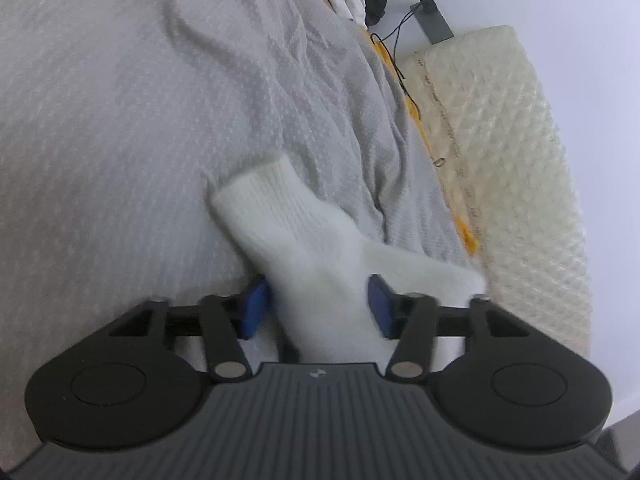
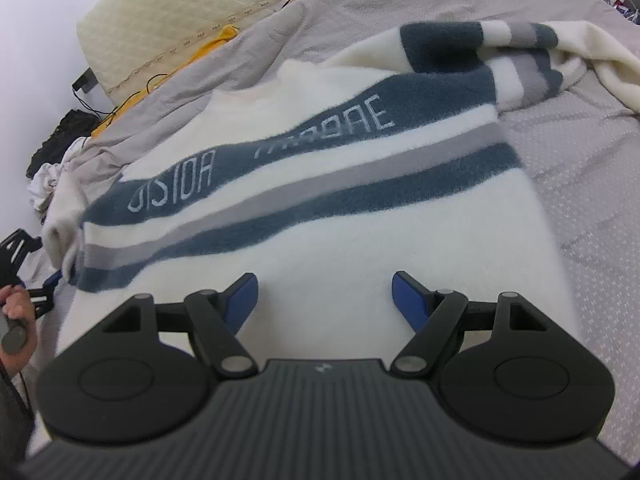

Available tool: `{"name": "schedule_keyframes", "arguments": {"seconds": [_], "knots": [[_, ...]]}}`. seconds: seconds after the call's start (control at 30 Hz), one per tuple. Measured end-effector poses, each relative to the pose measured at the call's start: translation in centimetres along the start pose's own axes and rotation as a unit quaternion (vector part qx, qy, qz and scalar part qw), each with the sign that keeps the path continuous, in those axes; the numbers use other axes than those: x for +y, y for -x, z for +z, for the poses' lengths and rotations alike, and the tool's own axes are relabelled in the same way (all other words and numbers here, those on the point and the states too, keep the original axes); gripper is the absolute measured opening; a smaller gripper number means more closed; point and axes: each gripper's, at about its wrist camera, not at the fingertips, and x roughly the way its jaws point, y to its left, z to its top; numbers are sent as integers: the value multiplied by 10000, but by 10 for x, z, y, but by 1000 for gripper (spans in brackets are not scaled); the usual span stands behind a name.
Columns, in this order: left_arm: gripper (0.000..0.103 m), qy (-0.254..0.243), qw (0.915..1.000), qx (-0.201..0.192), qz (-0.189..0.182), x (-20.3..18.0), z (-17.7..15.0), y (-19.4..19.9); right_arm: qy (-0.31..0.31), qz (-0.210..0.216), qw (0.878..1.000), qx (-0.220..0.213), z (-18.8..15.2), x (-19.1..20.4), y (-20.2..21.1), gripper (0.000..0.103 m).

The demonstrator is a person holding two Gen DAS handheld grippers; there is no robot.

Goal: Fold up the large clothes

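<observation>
We had the left hand-held gripper [image 1: 318,306] clamping the sweater's [image 2: 320,208] cuff [image 1: 276,204], at twelve o'clock; the right hand-held gripper [image 2: 325,300] hovered released. Best carry that sleeve flat across.

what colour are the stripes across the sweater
Dark blue-grey and light grey stripes on a cream sweater; clearest in the right wrist view.

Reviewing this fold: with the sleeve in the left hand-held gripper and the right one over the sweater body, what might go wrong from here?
1. The left hand-held gripper has only a fluffy white sleeve between its pads; the bulky knit may slip out when pulled.
2. The far sleeve lies bunched and twisted, so a fold may trap creases.
3. The right hand-held gripper hangs open above the sweater holding nothing, so the body may drag across the grey bedspread.
</observation>
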Motion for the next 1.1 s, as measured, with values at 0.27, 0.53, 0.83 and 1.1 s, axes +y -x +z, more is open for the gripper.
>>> {"name": "schedule_keyframes", "arguments": {"seconds": [0.27, 0.53, 0.83, 1.1], "knots": [[11, -1009, 9891, -934, 529, -40, 69, 22, 38, -39, 10000, -28, 2, 3, -5, 78], [10, -1995, 9450, -1521, 2100, -61, 143, 32, 49, -49, 10000, -46, 4, 3, -5, 78], [63, -2541, 9420, -954, 1976, -65, 109, 52, 62, -10, 9998, -175, 7, 3, -1, 77], [63, -3128, 9390, -418, 1363, -113, 23, 95, 131, 15, 9987, -498, 9, 1, 24, 77]]}}
